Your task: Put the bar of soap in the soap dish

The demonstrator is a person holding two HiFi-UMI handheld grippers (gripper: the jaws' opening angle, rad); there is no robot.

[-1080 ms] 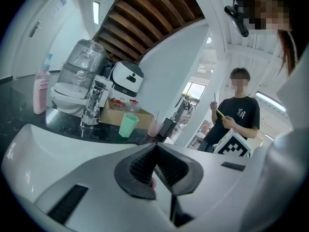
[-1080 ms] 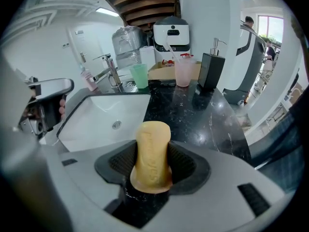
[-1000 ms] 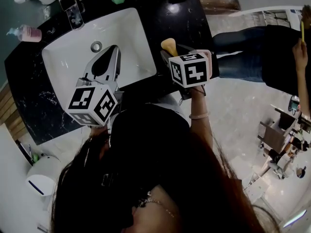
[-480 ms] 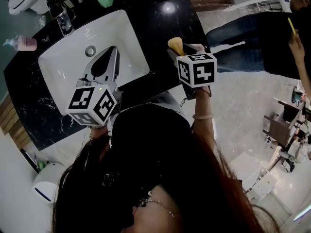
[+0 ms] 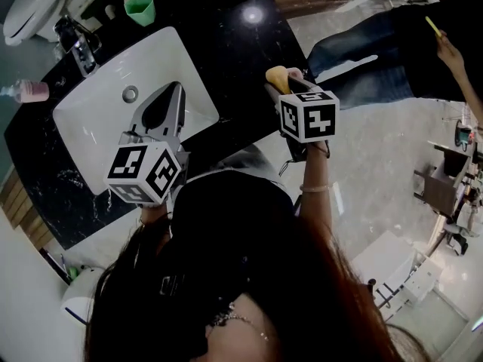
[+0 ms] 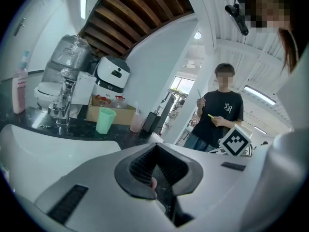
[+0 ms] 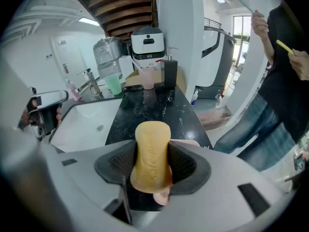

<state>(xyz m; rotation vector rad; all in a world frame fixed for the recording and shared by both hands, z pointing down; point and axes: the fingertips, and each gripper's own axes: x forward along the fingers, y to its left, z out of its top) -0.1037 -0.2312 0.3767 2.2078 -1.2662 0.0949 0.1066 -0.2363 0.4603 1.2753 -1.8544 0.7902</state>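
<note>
A: Checking right gripper (image 7: 152, 148) first. Closed on the yellow rounded bar of soap (image 7: 152, 158), gripped by its two long sides and standing on end between the ribbed black pads (image 7: 120, 160). Held in the air above the near right edge of the black speckled stone counter (image 5: 241, 51), beside the white rectangular basin (image 5: 90, 127).

B: Agreed. Any change over the last second?

A: Little. Carried slightly further from the basin's corner, toward the counter's outer edge, going by the head view. Same grip throughout. Much of the apparent shift put down to the head camera turning.

B: And left gripper (image 5: 179, 89)?

A: Tips together, nothing between them. Parked over the basin's near side, same as before.

B: Any soap dish?

A: Not found in any view. Seen along the back of the counter only: chrome tap (image 5: 75, 40), green plastic cup (image 5: 139, 6), pink pump bottle (image 5: 30, 90), dark dispenser (image 7: 170, 74). Also a standing person in a dark T-shirt (image 6: 219, 115), off to the side, apparently not involved.

B: Meaning for the task?

A: Pick-up done, carrying in hand, placement not yet. Probably heading for a dish outside the frames. Worth watching: smooth bar pinched on end, so some risk of twisting or slipping on release.
</note>
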